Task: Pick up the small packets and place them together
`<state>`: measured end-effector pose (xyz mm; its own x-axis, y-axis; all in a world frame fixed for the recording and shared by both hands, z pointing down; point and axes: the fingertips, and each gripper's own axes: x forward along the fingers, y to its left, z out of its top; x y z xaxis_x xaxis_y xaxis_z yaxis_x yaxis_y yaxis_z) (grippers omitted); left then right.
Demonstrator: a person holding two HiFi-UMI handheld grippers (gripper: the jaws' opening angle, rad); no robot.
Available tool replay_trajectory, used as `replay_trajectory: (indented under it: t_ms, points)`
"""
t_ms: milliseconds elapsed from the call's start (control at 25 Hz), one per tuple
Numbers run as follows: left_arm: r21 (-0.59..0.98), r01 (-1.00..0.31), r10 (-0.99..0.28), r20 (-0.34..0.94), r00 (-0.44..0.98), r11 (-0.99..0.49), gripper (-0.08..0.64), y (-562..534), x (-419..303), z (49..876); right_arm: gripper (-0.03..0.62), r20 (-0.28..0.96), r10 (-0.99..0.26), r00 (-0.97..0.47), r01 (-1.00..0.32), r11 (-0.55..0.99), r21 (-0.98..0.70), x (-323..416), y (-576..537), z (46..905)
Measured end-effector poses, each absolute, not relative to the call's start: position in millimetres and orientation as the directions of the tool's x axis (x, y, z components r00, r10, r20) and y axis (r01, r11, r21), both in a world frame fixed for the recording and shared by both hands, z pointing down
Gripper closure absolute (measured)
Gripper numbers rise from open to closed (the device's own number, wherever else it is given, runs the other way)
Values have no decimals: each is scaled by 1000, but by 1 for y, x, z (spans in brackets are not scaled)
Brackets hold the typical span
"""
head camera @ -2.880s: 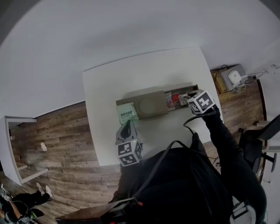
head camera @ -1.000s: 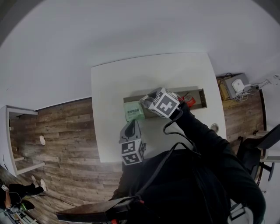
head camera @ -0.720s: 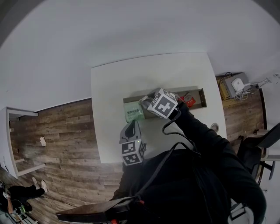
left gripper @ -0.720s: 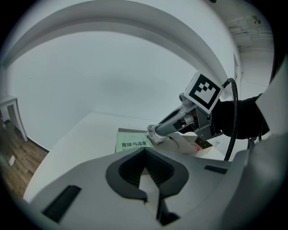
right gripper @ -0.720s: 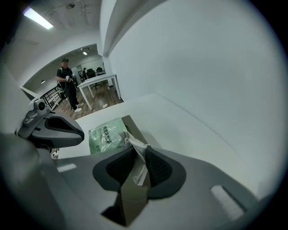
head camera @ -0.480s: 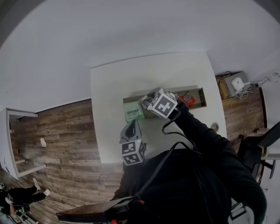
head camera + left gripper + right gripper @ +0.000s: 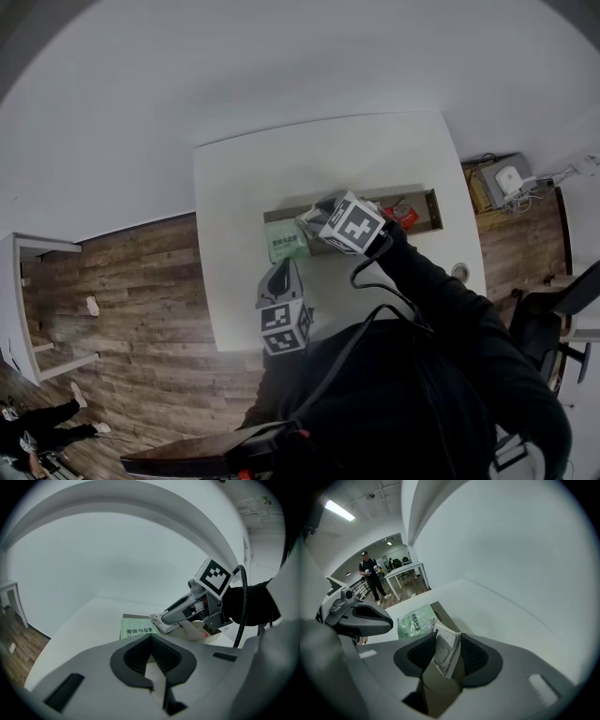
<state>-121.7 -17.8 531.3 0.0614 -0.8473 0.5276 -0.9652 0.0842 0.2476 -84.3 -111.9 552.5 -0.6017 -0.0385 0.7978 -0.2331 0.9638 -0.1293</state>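
A long cardboard tray [image 7: 427,208] lies on the white table [image 7: 244,178]. A green packet [image 7: 286,240] rests at its left end. Red packets [image 7: 403,216] lie toward its right end. My right gripper [image 7: 317,214] hovers just right of the green packet. Its jaws have just been opening, and a small whitish packet [image 7: 444,648] still stands loosely between them. In the left gripper view that packet [image 7: 161,620] sits at the right gripper's fingertips beside the green packet [image 7: 137,629]. My left gripper [image 7: 278,272] waits near the table's front edge, shut and empty.
A small round object [image 7: 458,272] lies near the table's right front corner. A crate with a white device [image 7: 502,173] and a chair [image 7: 553,309] stand to the right. In the right gripper view a person [image 7: 372,576] stands far off by a white desk [image 7: 405,573].
My right gripper has come from the tray's right end to its left end, carrying the whitish packet. Over the last second it has hardly moved. The left gripper stayed put.
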Motion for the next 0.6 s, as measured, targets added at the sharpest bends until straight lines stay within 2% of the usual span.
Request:
replay_trajectory:
  t_ms: [320,600]
  points:
    - [253,-963,-844,533,62,89,561,-14,-123,535,436,754,-74,-653,-233,967,-107,-85,-115,531]
    - [254,-963,-841,537,65,87,561,-13,-123,538,437,665,-231,-710,-373,925,-77,-33,-144,491]
